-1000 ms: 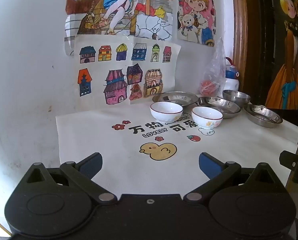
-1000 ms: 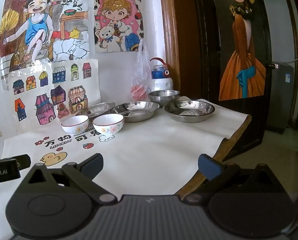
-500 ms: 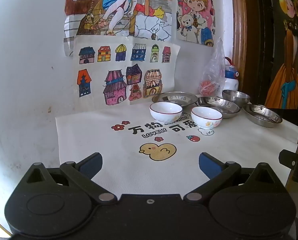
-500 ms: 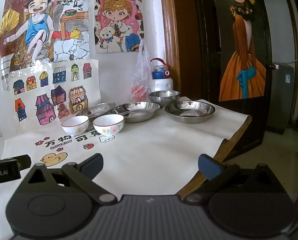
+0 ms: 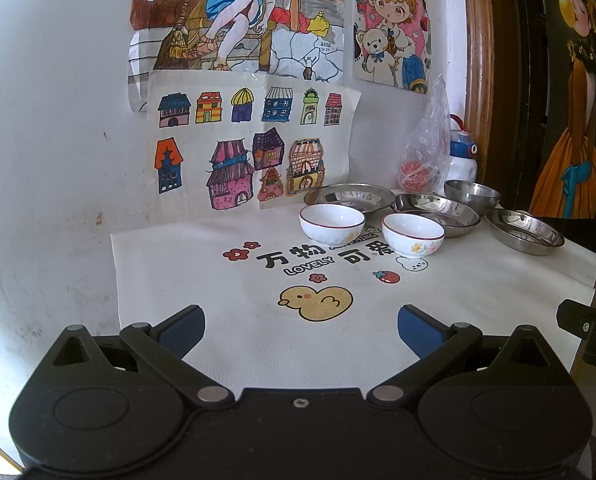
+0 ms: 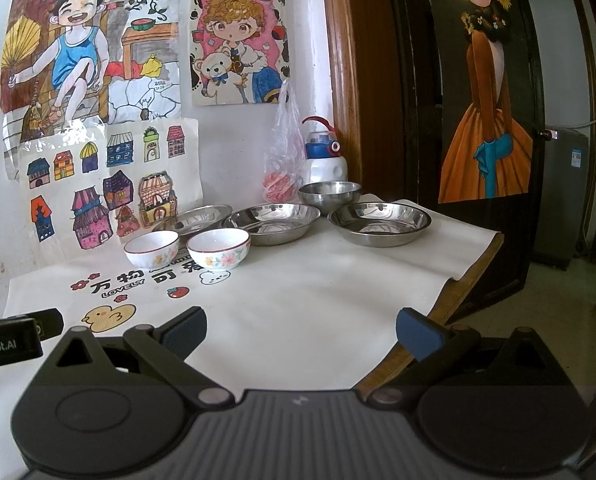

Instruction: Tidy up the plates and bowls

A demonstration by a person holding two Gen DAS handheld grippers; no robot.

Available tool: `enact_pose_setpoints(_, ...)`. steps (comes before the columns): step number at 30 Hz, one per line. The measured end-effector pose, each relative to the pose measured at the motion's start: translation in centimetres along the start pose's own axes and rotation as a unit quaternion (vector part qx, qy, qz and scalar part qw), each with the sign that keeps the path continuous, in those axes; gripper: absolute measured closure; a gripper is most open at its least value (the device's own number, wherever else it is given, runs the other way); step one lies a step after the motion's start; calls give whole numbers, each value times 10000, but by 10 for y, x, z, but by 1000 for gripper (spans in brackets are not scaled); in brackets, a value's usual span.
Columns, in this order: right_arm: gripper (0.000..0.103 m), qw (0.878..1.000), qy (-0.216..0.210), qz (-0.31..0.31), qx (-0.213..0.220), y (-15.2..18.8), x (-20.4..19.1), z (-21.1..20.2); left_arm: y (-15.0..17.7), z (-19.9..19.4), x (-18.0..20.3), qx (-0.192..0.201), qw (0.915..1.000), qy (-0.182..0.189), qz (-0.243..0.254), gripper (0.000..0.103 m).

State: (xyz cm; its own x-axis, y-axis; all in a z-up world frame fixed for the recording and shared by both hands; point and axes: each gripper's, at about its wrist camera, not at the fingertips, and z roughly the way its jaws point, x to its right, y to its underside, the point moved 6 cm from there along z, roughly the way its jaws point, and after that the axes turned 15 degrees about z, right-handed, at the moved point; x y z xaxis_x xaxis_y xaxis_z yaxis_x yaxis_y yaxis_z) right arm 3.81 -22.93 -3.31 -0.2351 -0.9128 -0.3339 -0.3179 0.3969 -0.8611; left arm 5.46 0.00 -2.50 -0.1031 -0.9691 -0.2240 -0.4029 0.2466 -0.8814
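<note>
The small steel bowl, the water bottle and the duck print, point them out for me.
small steel bowl (image 6: 329, 196), right wrist view, on its outer wall.
water bottle (image 6: 325, 166), right wrist view, on its white body.
duck print (image 5: 317, 302), left wrist view, on the yellow body.

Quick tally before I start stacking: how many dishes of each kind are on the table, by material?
White ceramic bowls with red rims and flower prints: 2
Shallow stainless steel plates: 3
Deep stainless steel bowl: 1
Total: 6
</note>
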Motion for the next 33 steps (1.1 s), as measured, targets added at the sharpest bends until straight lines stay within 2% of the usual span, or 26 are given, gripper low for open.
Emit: enact_pose_setpoints(33,0,10000,4,-17,9,0,-2,-3,0,0,0,8,10000,3,-11,1)
